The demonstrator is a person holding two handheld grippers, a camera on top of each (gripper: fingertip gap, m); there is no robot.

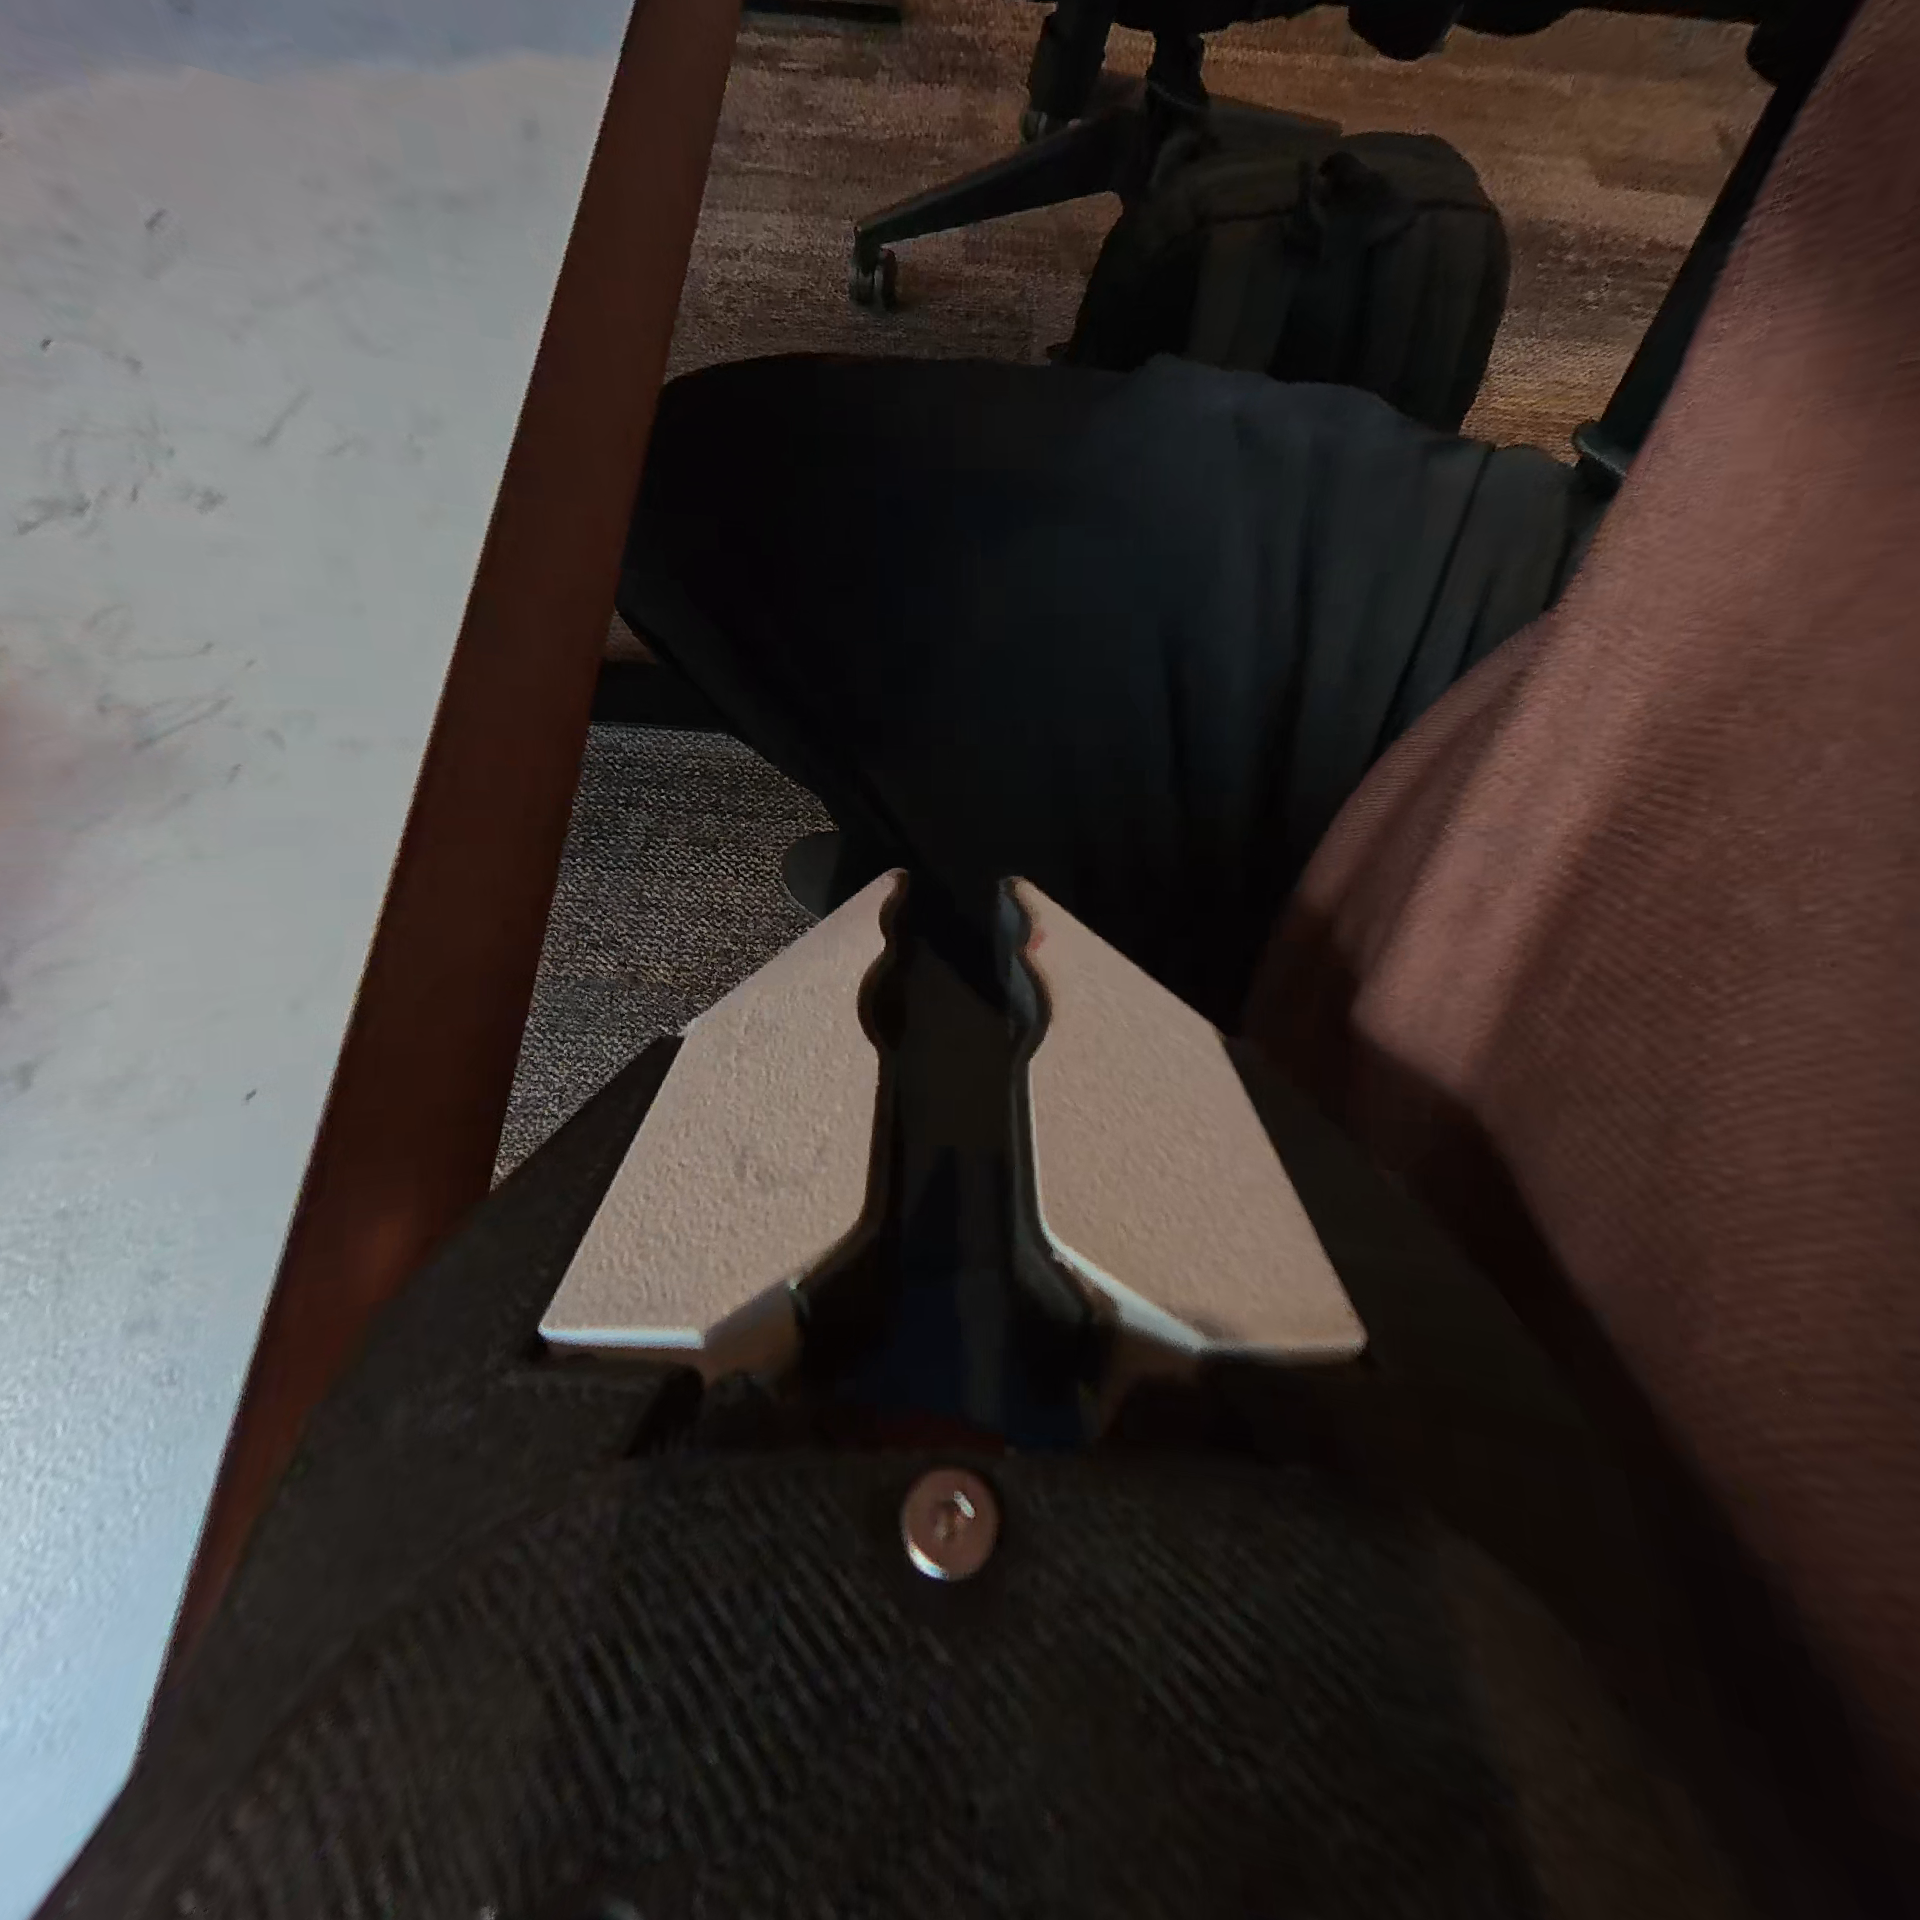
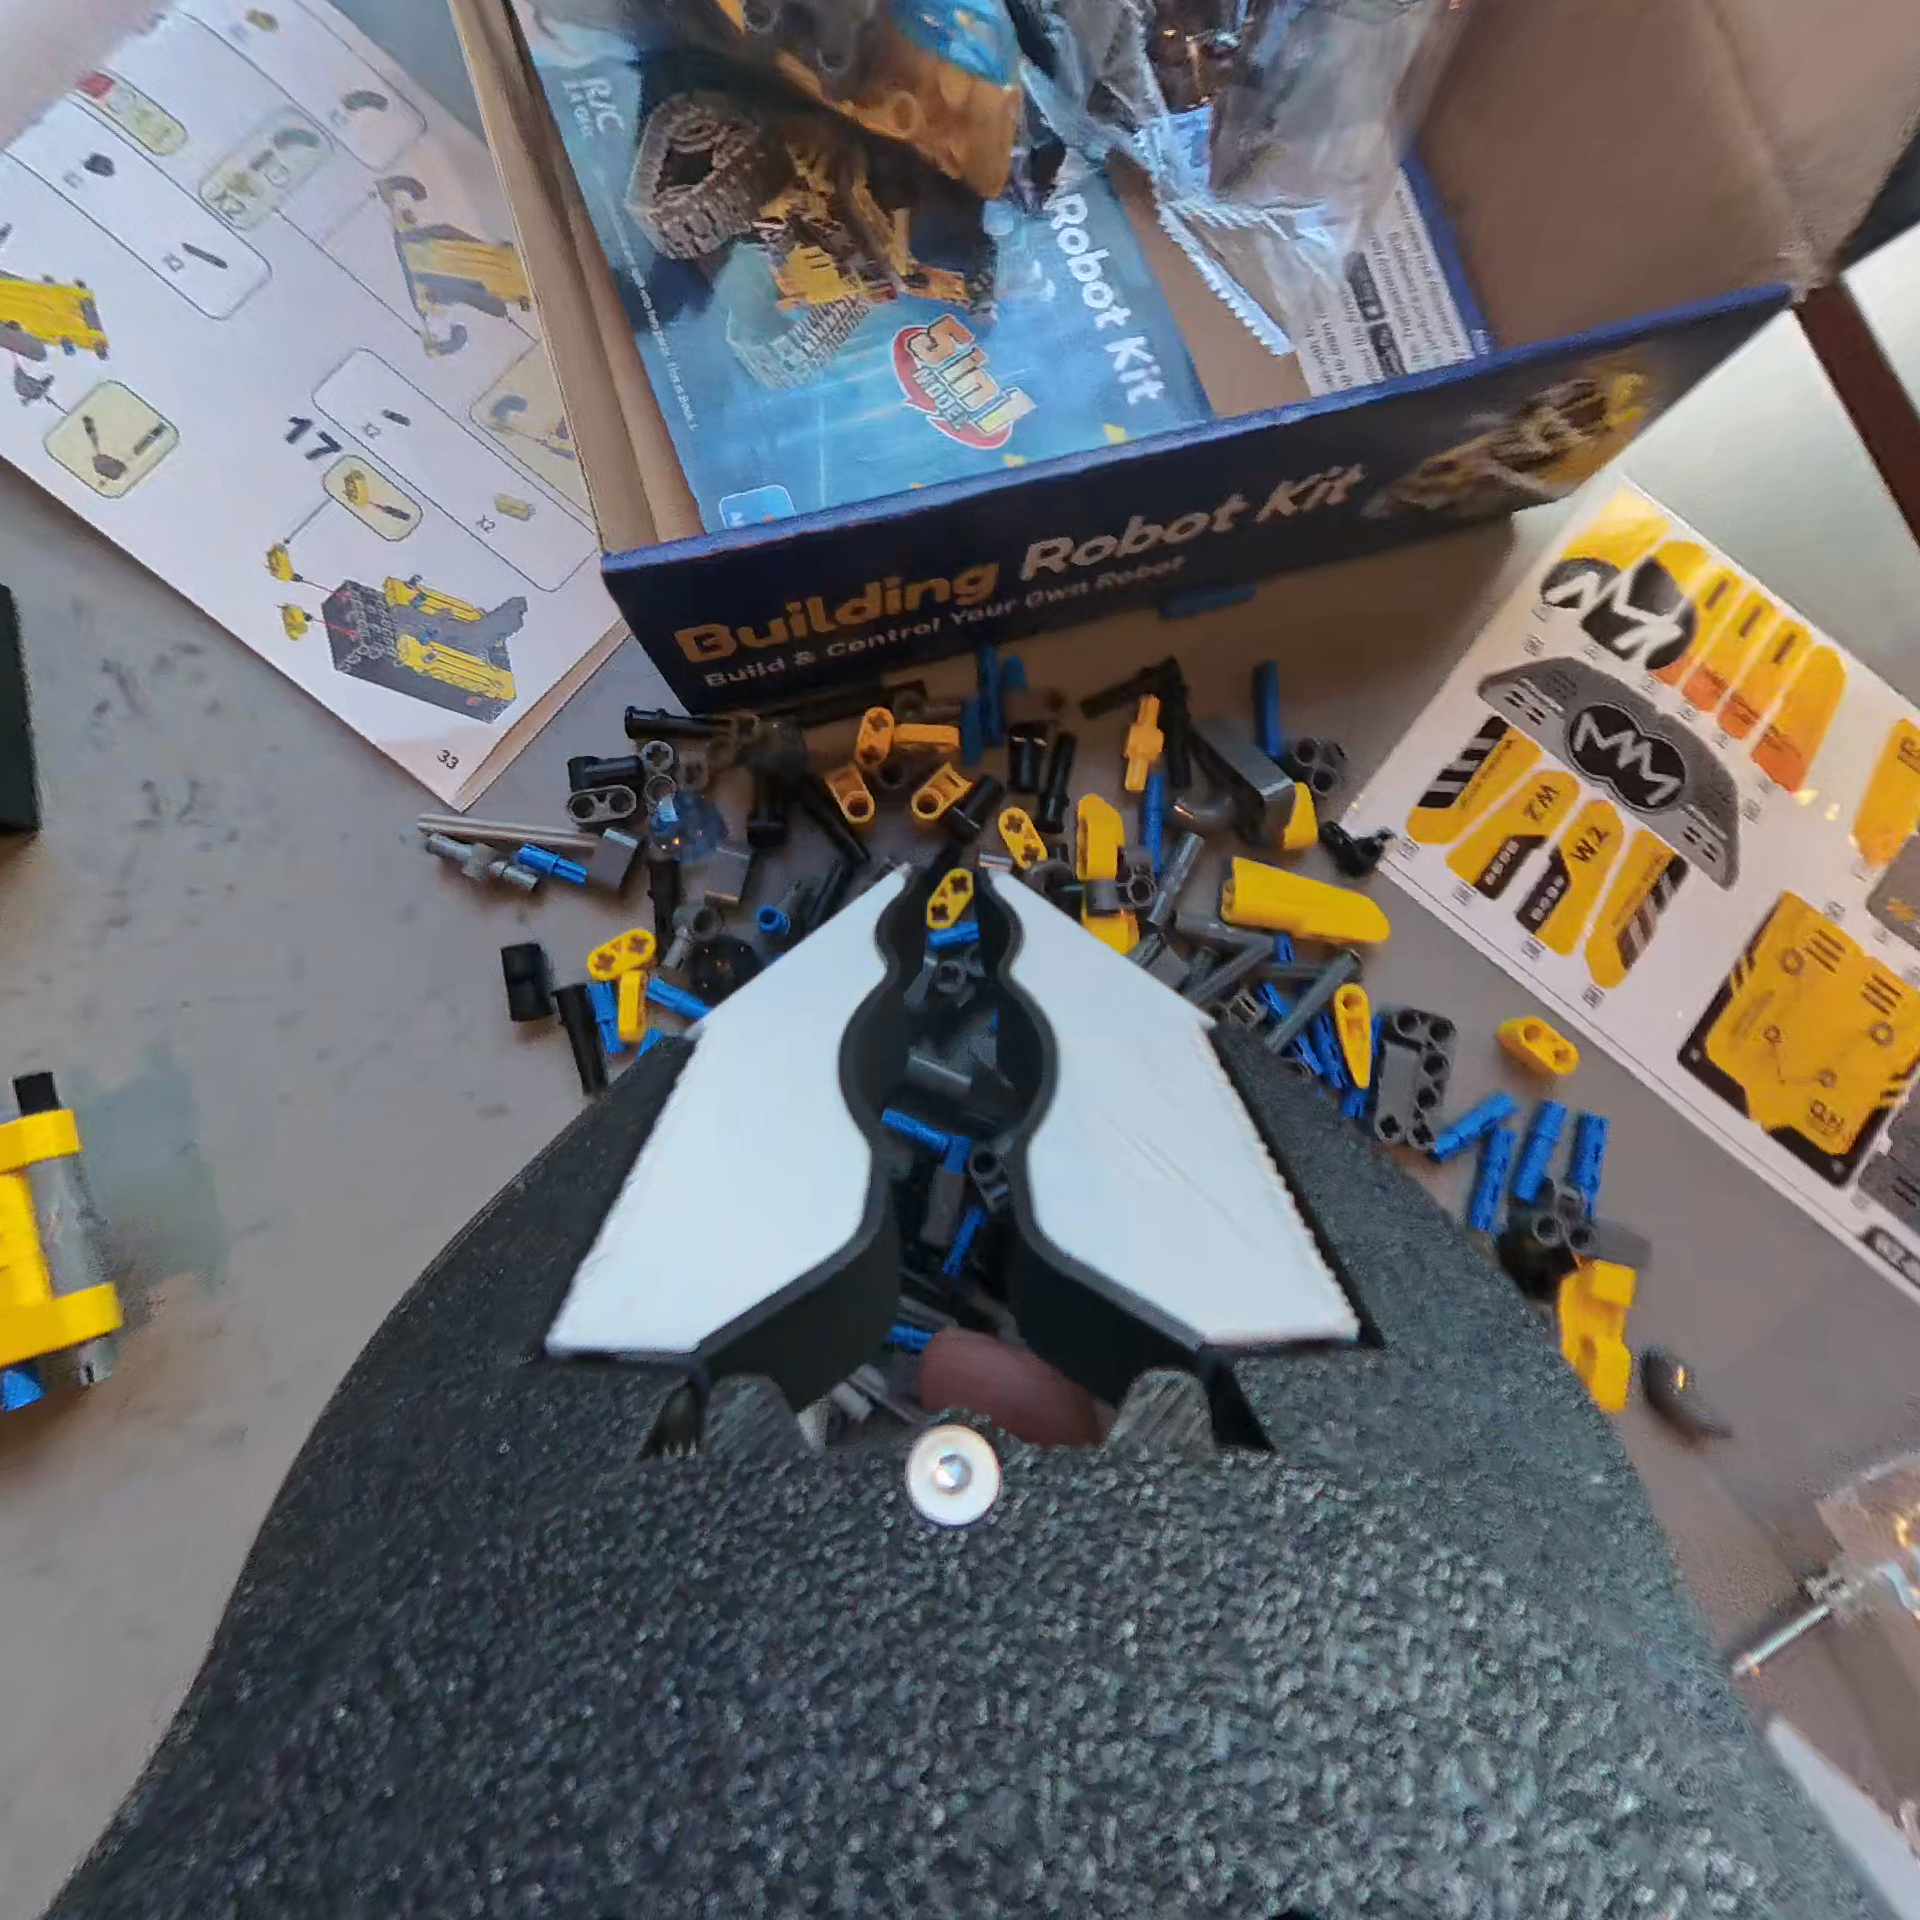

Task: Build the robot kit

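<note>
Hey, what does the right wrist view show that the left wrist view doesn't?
Only the right wrist view shows the right claw over a pile of small building pieces, an open kit box, an instruction booklet and a sticker sheet. Only the left shows the left claw off the table's edge, a dark trouser leg, carpet and a chair base. Both show the pale tabletop.

Your right gripper (image 2: 951, 883) hid the middle of the loose parts pile (image 2: 1039, 810). The yellow assembly (image 2: 47, 1247) was cut by the left edge, the sticker sheet (image 2: 1704, 831) by the right. A clear object (image 2: 1860, 1558) was too blurred to tell.
</note>
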